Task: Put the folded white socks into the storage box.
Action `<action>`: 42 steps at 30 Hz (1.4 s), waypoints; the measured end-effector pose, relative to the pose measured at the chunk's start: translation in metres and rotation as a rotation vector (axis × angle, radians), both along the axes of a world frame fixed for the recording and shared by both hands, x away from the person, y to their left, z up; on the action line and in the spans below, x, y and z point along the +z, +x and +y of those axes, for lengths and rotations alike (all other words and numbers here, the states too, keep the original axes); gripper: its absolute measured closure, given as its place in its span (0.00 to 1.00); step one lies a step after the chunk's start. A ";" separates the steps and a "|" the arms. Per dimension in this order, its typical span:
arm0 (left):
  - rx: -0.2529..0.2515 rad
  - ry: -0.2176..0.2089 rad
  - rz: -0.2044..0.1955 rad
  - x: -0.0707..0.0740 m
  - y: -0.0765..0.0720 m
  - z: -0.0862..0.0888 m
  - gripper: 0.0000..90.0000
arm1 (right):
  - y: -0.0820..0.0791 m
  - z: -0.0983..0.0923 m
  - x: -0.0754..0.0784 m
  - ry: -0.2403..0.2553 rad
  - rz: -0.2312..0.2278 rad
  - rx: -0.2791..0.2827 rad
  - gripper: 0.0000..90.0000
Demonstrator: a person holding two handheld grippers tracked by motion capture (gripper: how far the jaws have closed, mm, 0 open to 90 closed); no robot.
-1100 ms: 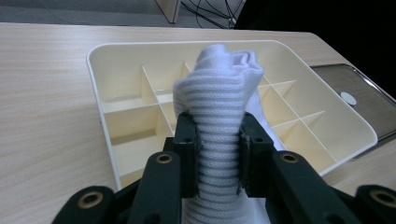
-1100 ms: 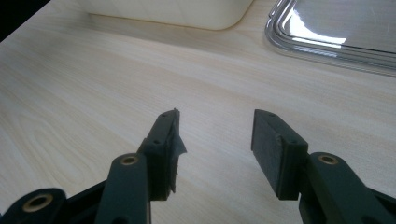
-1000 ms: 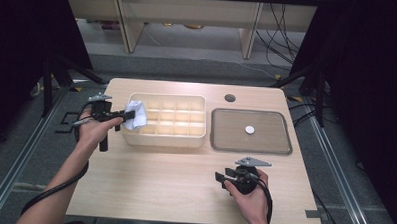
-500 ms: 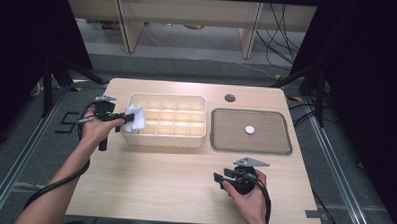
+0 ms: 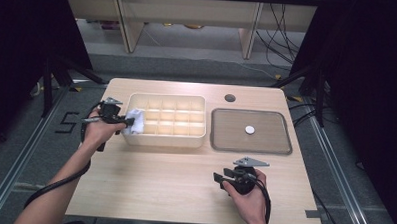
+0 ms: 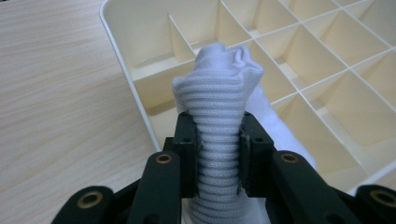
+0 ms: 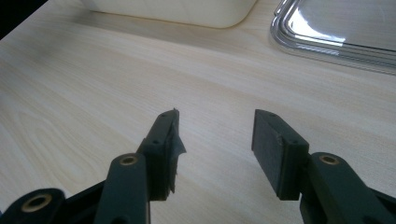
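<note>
Clamping a rolled white sock point(image 6: 219, 93) between its jaws, the left gripper point(image 5: 120, 120) held it over the organizer box's point(image 5: 195, 142) left-end compartments (left of the high view), probably to drop it in. Idle and spread empty, the right gripper point(image 7: 215, 140) waited low above bare table point(image 5: 149, 180) at lower right.

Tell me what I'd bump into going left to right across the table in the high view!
Black left gripper squeezing a white ribbed sock → cream plastic box with many little compartments → grey rectangular tray → small white round disc lying in the tray.

Lab: black curtains point(image 5: 18, 45), floor rails point(image 5: 22, 151), loose cables point(image 5: 279, 30).
</note>
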State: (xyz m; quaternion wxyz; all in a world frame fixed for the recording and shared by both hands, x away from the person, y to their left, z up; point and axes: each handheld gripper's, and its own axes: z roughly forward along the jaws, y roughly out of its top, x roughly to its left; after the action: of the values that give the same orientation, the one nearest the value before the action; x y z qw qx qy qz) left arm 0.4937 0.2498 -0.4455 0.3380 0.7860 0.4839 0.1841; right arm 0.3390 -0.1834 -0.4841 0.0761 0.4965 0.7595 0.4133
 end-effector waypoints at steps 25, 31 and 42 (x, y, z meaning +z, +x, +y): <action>-0.060 0.169 0.090 -0.003 0.005 -0.011 0.82 | 0.001 0.001 -0.001 -0.018 -0.010 0.007 0.58; -0.073 0.182 0.109 -0.006 0.007 -0.013 0.82 | 0.001 0.001 -0.001 -0.013 -0.011 0.011 0.58; -0.112 0.253 0.236 0.000 0.018 -0.019 0.82 | 0.002 0.002 -0.003 0.001 0.002 0.017 0.58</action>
State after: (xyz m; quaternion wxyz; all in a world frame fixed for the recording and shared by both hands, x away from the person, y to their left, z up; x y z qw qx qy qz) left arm 0.5121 0.2312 -0.4454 0.1868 0.8642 0.4485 0.1307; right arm 0.3407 -0.1818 -0.4870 0.0713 0.4905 0.7635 0.4140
